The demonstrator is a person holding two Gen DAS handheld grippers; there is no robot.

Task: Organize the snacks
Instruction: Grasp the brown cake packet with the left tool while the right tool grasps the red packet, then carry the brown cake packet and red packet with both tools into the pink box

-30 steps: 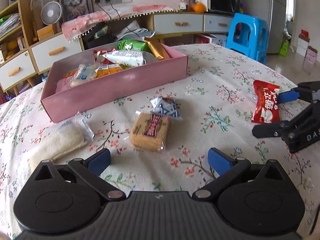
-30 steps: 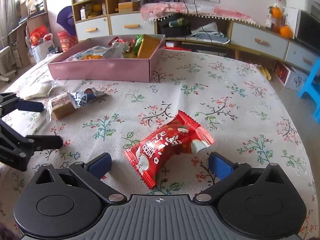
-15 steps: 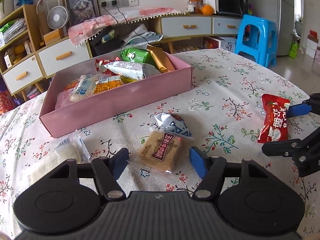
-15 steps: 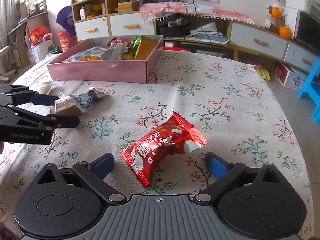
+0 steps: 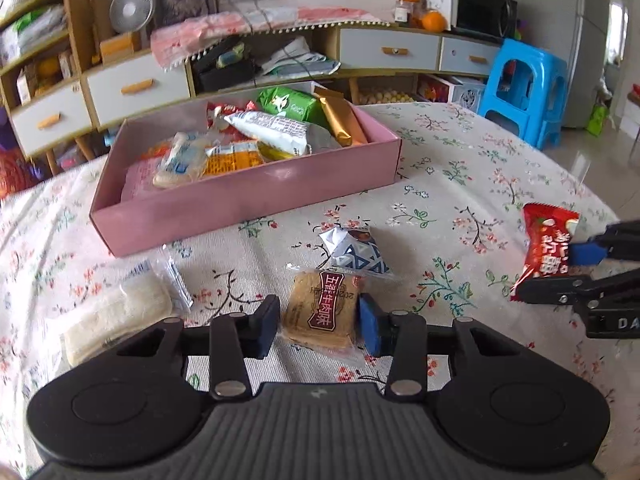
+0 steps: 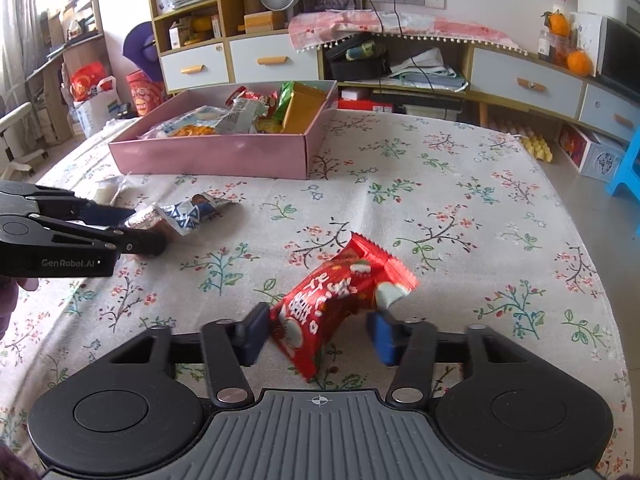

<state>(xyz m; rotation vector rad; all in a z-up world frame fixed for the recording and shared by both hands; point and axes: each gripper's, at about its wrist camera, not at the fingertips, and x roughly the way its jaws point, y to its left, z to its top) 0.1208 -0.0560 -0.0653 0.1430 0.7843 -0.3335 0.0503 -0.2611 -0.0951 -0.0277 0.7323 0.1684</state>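
Left wrist view: left gripper [image 5: 318,326] brackets a flat, crinkly-wrapped biscuit pack [image 5: 320,310] lying on the floral tablecloth [image 5: 460,168], long axis pointing away toward the pink cardboard box [image 5: 248,200] ahead; pads at its edges, firm pinch cannot be confirmed. Right wrist view: right gripper [image 6: 316,336] straddles a glossy red snack bag [image 6: 340,300], tilted diagonally, jaws narrowed about its lower end, contact uncertain.

A pink box [image 5: 248,196] sits on a white floral-print tablecloth [image 5: 460,184]. Nearby lie a red packet [image 6: 340,300], a tan biscuit pack [image 5: 320,312], and a blue-triangled wrapper [image 5: 356,256].
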